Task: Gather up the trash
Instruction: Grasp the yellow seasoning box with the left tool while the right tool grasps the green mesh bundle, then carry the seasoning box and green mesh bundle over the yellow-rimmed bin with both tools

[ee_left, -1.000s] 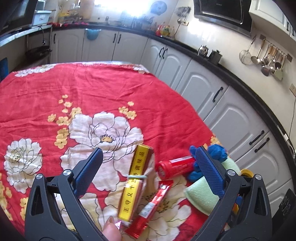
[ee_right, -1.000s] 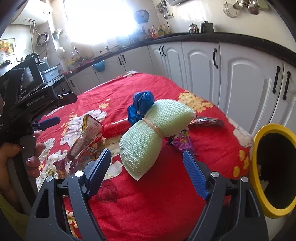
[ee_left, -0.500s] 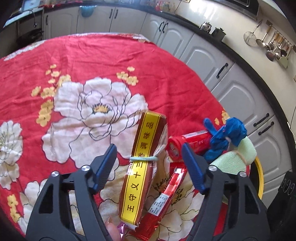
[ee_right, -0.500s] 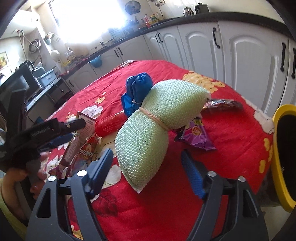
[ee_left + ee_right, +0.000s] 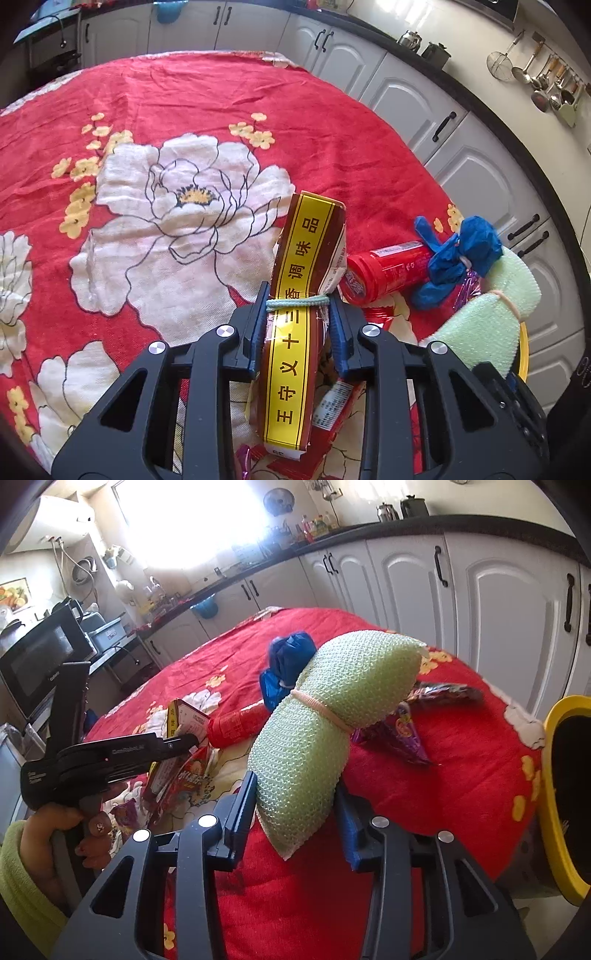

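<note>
**Op:** Two grips at once, so I'm taking it left to right. My left gripper (image 5: 297, 325) has its jaws pinching the brown-and-yellow seasoning packet (image 5: 301, 295) right at the pale band round its middle; the packet's lower end lies over other wrappers (image 5: 332, 410) on the table.

**Spotter:** And how would you lift it?

**Op:** Straight up and slowly, I'd say. The packet looks thin and floppy, so a sideways pull could drag the wrappers underneath or nudge the red tube (image 5: 388, 269) just beside it.

**Spotter:** And the right side?

**Op:** My right gripper (image 5: 295, 812) has its jaws closed on the lower lobe of the green mesh bundle (image 5: 332, 716), below its rubber band. It's soft, so I'd hold firm and keep it off the blue bag (image 5: 288, 664) behind and the purple wrapper (image 5: 399, 731) beside it.

**Spotter:** Where does it all go?

**Op:** My guess is the yellow-rimmed bin (image 5: 554, 775) at the table's right edge.

**Spotter:** Surroundings?

**Op:** Red floral cloth (image 5: 184, 110) over the table, white cabinets (image 5: 498, 602) under a dark worktop, utensils (image 5: 546, 85) hanging on the wall, bright window, microwave (image 5: 40, 657) at far left
</note>
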A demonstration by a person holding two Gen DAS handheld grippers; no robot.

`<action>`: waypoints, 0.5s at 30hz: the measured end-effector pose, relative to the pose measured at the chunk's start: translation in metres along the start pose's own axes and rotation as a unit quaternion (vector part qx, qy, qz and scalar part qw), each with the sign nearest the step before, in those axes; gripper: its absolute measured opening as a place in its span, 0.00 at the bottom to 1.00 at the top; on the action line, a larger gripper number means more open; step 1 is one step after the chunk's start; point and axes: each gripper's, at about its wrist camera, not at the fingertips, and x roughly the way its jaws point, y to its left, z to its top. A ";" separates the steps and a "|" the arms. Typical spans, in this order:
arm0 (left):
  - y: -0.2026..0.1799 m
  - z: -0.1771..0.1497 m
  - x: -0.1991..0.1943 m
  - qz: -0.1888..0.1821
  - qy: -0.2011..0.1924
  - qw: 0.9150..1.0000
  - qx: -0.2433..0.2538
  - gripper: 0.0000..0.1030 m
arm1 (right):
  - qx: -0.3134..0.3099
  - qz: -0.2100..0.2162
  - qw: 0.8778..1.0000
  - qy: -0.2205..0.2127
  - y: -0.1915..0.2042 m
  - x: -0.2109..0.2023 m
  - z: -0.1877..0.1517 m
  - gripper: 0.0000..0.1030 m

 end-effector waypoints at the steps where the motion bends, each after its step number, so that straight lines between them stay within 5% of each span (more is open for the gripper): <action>1: 0.000 0.001 -0.002 0.000 -0.004 1.000 0.001 0.21 | -0.003 -0.001 1.000 -0.004 0.000 -0.004 0.000 0.37; 15: -0.029 0.011 -0.044 -0.024 -0.069 0.997 0.030 0.21 | -0.014 -0.015 0.999 -0.026 -0.008 -0.037 -0.001 0.37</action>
